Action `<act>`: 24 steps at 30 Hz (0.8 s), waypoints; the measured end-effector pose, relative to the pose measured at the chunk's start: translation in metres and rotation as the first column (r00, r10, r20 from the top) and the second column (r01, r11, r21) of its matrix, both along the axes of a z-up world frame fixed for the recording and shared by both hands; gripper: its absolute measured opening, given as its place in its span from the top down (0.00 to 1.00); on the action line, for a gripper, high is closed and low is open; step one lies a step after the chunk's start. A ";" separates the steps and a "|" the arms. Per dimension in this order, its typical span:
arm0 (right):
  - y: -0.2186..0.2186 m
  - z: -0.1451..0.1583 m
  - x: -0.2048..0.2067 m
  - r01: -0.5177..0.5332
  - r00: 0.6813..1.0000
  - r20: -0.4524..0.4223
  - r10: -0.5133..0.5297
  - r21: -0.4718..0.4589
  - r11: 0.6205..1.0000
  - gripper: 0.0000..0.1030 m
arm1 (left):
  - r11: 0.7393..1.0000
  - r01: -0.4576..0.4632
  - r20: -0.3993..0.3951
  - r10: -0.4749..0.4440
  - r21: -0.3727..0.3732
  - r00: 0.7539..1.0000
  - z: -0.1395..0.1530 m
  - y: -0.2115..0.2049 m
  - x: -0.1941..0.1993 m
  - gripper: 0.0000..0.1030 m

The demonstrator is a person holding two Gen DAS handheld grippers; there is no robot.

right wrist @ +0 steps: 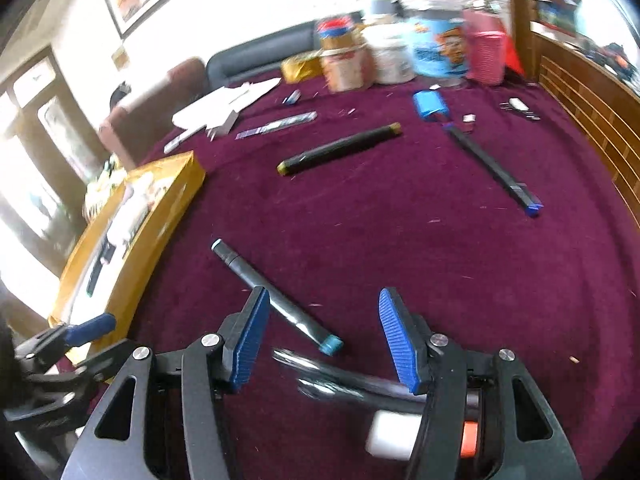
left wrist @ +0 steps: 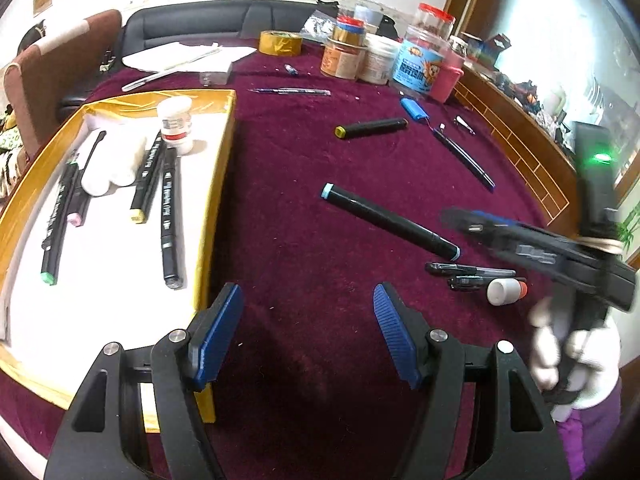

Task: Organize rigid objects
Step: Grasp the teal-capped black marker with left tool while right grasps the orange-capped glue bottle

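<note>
Purple cloth (left wrist: 304, 208) covers the table, and both grippers hang over it with their blue fingers spread wide and nothing between them. A black marker (right wrist: 276, 298) with blue ends lies just past the tips of the right gripper (right wrist: 322, 334), near its left finger, and some pens, blurry here, lie under its right finger with a white cap (right wrist: 390, 434). Off to the left of the left gripper (left wrist: 306, 334) sits a yellow box (left wrist: 218, 184) holding more markers (left wrist: 168, 212).
</note>
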State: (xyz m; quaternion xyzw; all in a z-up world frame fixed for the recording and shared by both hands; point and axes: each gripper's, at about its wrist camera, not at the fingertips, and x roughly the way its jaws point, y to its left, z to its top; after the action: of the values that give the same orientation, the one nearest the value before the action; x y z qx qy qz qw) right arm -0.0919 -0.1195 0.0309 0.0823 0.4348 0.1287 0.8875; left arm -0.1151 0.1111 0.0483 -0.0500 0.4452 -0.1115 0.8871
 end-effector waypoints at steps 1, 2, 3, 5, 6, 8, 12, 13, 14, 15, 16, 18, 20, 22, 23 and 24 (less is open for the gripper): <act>0.005 -0.004 0.007 -0.007 1.000 -0.015 0.007 -0.009 1.000 0.50 | 1.000 -0.009 0.004 0.009 -0.005 1.000 0.002 0.004 -0.002 0.35; 0.012 -0.010 0.014 -0.012 0.999 -0.042 0.012 -0.018 1.000 0.50 | 1.000 -0.017 0.008 0.017 -0.008 1.000 0.003 0.008 -0.003 0.35; 0.015 -0.015 0.017 -0.018 0.998 -0.065 0.017 -0.016 1.000 0.50 | 1.000 -0.025 0.012 0.026 -0.013 1.000 0.004 0.012 -0.005 0.35; 0.026 -0.024 0.021 -0.045 0.992 -0.119 0.049 0.030 0.999 0.48 | 0.999 -0.030 0.021 0.031 -0.036 0.999 0.006 0.019 -0.006 0.35; 0.032 -0.023 0.018 -0.056 0.992 -0.108 0.061 0.045 0.997 0.48 | 0.998 -0.035 0.027 0.036 -0.046 0.999 0.007 0.021 -0.008 0.35; 0.043 -0.023 0.013 -0.125 0.983 -0.120 0.137 0.103 0.987 0.47 | 0.998 -0.048 0.036 0.050 -0.048 0.998 0.007 0.023 -0.009 0.35; 0.042 -0.013 -0.003 -0.214 0.967 -0.080 0.241 0.249 0.944 0.47 | 0.997 -0.027 0.042 0.030 -0.069 0.999 0.009 0.021 -0.010 0.35; 0.034 -0.005 -0.008 -0.200 0.976 -0.042 0.216 0.236 0.951 0.47 | 0.997 -0.017 0.042 0.020 -0.070 0.999 0.009 0.020 -0.010 0.35; 0.024 0.006 -0.015 -0.175 0.984 0.011 0.177 0.211 0.962 0.47 | 0.997 -0.002 0.042 0.005 -0.072 0.999 0.009 0.017 -0.010 0.35; 0.011 0.019 -0.027 -0.138 0.989 0.077 0.126 0.175 0.975 0.47 | 0.997 0.013 0.039 -0.010 -0.072 0.999 0.008 0.014 -0.009 0.35; -0.001 0.032 -0.040 -0.095 0.986 0.152 0.074 0.136 0.986 0.46 | 0.997 0.027 0.033 -0.025 -0.071 0.999 0.007 0.010 -0.007 0.35; -0.020 0.050 -0.063 -0.008 0.960 0.278 -0.015 0.082 0.997 0.20 | 0.996 0.052 0.011 -0.052 -0.078 0.999 0.003 0.003 -0.002 0.35; -0.047 0.056 -0.087 0.109 0.908 0.397 -0.137 0.092 0.990 0.01 | 0.993 0.073 -0.017 -0.075 -0.089 0.997 -0.002 -0.005 0.005 0.35; -0.067 0.051 -0.086 0.186 0.913 0.351 -0.208 0.095 0.978 0.01 | 0.993 0.086 -0.044 -0.090 -0.086 0.995 -0.006 -0.015 0.014 0.35; -0.077 0.045 -0.081 0.206 0.930 0.290 -0.226 0.098 0.974 0.01 | 0.993 0.088 -0.054 -0.092 -0.076 0.994 -0.008 -0.021 0.020 0.35; -0.086 0.039 -0.077 0.211 0.941 0.244 -0.235 0.118 0.970 0.01 | 0.994 0.089 -0.060 -0.093 -0.064 0.994 -0.010 -0.025 0.024 0.35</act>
State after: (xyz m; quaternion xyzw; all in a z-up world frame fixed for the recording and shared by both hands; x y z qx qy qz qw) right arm -0.1686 -0.2051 0.0696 0.1537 0.2978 0.0564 0.9405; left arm -0.0909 0.0862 0.0381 -0.0603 0.4709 -0.1639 0.8648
